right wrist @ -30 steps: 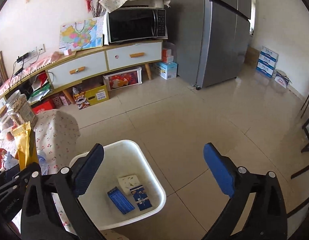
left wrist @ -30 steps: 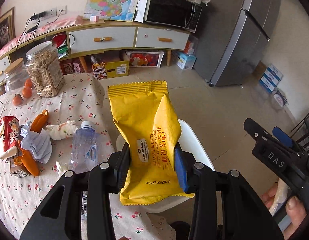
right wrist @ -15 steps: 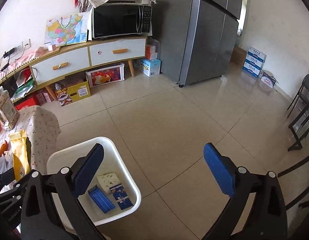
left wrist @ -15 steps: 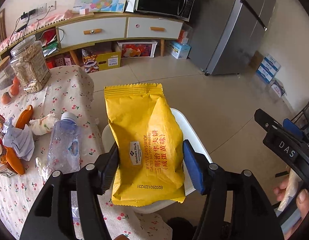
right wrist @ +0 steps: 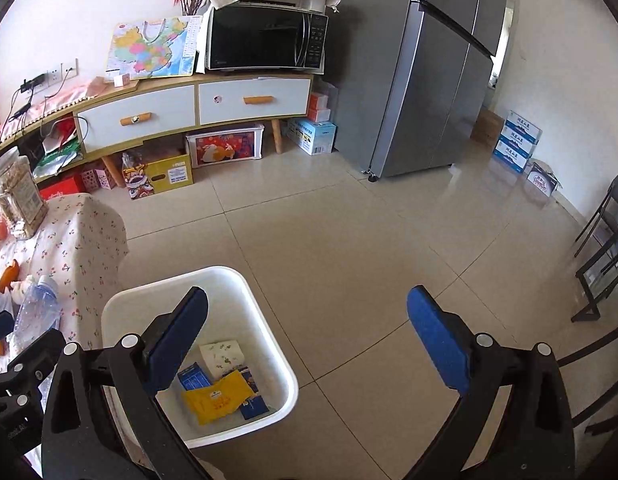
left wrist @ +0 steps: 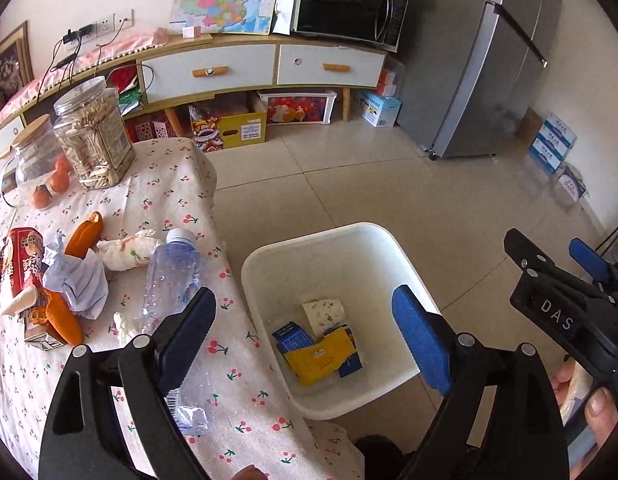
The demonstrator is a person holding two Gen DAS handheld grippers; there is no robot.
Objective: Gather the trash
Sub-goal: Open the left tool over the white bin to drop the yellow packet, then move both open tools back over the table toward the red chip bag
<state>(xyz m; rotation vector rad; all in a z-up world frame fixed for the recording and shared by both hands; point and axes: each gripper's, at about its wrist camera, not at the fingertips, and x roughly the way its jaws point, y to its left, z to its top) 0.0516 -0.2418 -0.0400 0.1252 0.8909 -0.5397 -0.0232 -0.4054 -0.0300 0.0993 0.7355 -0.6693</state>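
Observation:
The yellow snack packet point(left wrist: 321, 356) point(right wrist: 217, 396) lies inside the white bin point(left wrist: 269, 252) point(right wrist: 269, 308) on the floor, on top of blue and floral wrappers. My left gripper point(left wrist: 305, 332) hangs above the bin, its jaws opening wide with nothing between them. To the right, my right gripper point(right wrist: 309, 332) stands open and empty over the bin's edge and the floor; its body point(left wrist: 557, 312) shows in the left wrist view. On the table point(left wrist: 169, 184) lie a crushed plastic bottle point(left wrist: 169, 280), crumpled tissues point(left wrist: 77, 280), an orange wrapper point(left wrist: 65, 320) and a red carton point(left wrist: 21, 272).
Two jars point(left wrist: 93, 132) and small oranges stand at the table's far side. A sideboard point(right wrist: 189, 104) with a microwave, boxes beneath it, a fridge point(right wrist: 425, 68) and a black chair point(right wrist: 605, 248) ring the tiled floor. A person's fingers point(left wrist: 593, 412) hold the right gripper.
The left jaws spread apart and let go of the yellow packet, which dropped into the bin. The right gripper stayed open.

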